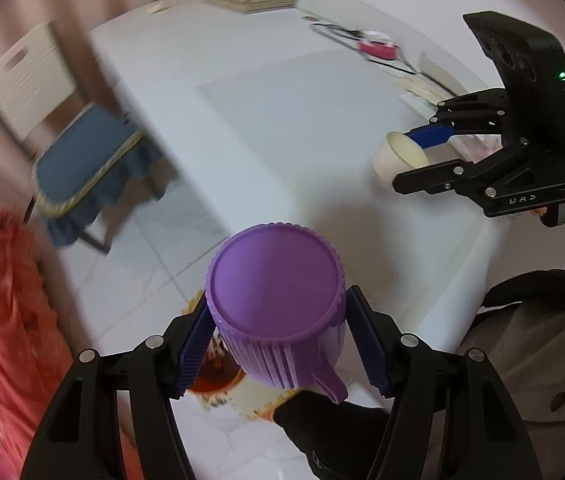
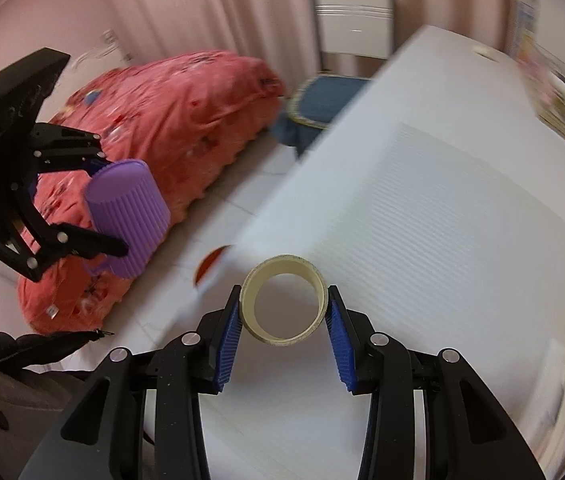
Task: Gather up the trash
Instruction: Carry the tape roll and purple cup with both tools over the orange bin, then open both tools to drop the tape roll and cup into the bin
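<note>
Sideways, a purple bin point(image 1: 278, 304) is clamped by the left gripper point(image 1: 282, 344) beside the bench point(image 1: 282, 120). A tape roll point(image 2: 284, 300) is gripped by the right gripper point(image 2: 284, 332). Nearby, a chair point(image 1: 82, 160) and a red quilt point(image 2: 162, 128) are seen.

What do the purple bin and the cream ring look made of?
Purple bin: looks like molded plastic, matte, with crisp ribbed walls and a smooth flat base. Cream ring: likely cardboard, as on a tape core; dull, thin-walled, with speckled, worn edges.

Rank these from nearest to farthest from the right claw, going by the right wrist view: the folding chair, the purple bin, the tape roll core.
1. Tape roll core: gripped between the right claw pads, over the white table.
2. Purple bin: off to the left, held in the left claw, in front of the red bedding.
3. Folding chair: farthest, at the table's far end by the curtain.
</note>
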`<state>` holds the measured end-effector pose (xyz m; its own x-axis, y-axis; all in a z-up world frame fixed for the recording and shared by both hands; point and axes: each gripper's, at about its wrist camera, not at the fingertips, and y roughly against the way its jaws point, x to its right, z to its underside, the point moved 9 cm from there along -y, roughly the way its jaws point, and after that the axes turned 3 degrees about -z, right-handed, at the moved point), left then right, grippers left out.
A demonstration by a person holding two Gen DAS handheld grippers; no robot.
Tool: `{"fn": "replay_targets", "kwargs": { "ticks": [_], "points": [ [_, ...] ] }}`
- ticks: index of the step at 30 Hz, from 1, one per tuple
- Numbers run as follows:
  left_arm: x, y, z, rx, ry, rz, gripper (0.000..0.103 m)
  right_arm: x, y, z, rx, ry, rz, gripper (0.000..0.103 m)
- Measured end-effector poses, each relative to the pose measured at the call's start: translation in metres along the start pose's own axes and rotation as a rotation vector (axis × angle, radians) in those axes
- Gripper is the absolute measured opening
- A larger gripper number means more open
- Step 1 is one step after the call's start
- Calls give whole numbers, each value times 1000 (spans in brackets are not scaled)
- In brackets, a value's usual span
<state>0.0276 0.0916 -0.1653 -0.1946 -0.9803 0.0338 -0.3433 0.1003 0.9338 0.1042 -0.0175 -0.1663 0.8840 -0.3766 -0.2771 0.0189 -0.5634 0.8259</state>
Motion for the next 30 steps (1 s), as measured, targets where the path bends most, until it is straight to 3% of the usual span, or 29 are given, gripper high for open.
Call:
{"fn": "replay_targets", "kwargs": {
  "ticks": [5,14,20,28,30],
  "points": [
    [-35,-1,35,-12,113,-19,66,-62,-37,-34,-29,108,-67,41],
    [-101,-29,80,-43,235,-7,66,-135,-128,-76,-102,166,-137,41],
    [-139,-65,102,-54,271,27,66,-153,-191,-81,-156,139,-145,41],
    [-161,-101,122,-78,283,74,66,-157,-266,-74,-242,96,-134,42],
    [-165,-107,128,-91,284,82,66,-158,-278,-71,-257,92,-125,50]
  ]
}}
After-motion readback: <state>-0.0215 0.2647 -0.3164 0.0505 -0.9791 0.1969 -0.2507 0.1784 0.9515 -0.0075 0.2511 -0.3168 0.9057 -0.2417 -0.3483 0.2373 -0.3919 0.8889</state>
